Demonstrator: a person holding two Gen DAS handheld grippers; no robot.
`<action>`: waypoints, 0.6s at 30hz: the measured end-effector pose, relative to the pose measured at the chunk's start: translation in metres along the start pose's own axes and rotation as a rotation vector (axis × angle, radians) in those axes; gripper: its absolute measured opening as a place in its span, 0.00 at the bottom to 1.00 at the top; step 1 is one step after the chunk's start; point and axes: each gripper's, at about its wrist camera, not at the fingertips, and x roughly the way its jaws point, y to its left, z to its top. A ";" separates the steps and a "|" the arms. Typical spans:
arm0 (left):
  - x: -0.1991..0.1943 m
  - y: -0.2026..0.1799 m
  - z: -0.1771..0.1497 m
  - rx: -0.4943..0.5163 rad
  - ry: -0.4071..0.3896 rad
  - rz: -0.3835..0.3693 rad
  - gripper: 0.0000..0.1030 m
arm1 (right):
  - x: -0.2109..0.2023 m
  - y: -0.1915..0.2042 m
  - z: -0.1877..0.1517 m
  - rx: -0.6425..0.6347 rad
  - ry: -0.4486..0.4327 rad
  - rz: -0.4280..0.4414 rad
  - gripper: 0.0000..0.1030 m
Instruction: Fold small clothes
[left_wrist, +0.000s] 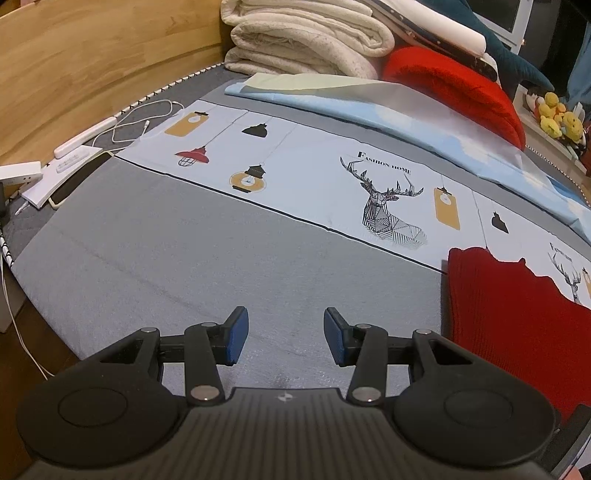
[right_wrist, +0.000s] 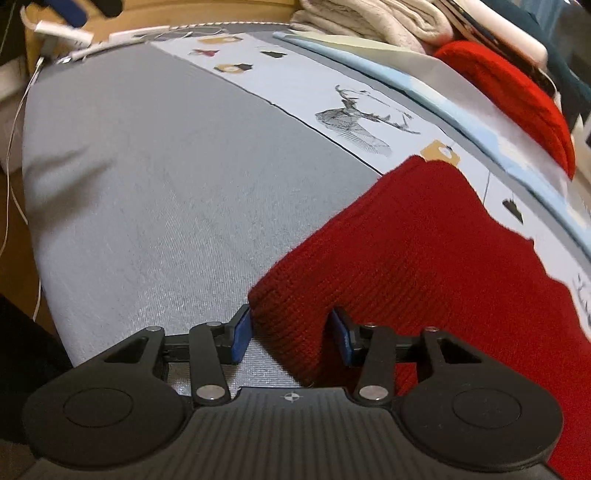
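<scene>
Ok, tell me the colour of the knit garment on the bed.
Dark red knit, clearest in the right wrist view.

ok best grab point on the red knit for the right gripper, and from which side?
Probably the near-left corner of the red knit garment: it juts toward the right gripper and already sits between the open jaws. Come in from the grey sheet side, low, so one pad can slide under the free edge.

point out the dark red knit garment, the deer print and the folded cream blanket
dark red knit garment (right_wrist: 424, 266), right wrist view, on the middle of the knit
deer print (left_wrist: 384, 205), left wrist view, on the deer's neck
folded cream blanket (left_wrist: 306, 40), left wrist view, on the middle fold of the stack
</scene>
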 end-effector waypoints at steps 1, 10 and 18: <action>0.000 0.000 0.000 -0.002 0.001 -0.001 0.48 | 0.000 -0.001 -0.002 -0.013 -0.001 -0.002 0.39; -0.004 -0.007 0.000 -0.027 -0.003 -0.008 0.48 | -0.027 -0.036 0.004 0.228 -0.095 0.067 0.16; -0.003 -0.053 0.014 -0.120 0.019 -0.102 0.48 | -0.100 -0.123 -0.007 0.568 -0.325 0.078 0.14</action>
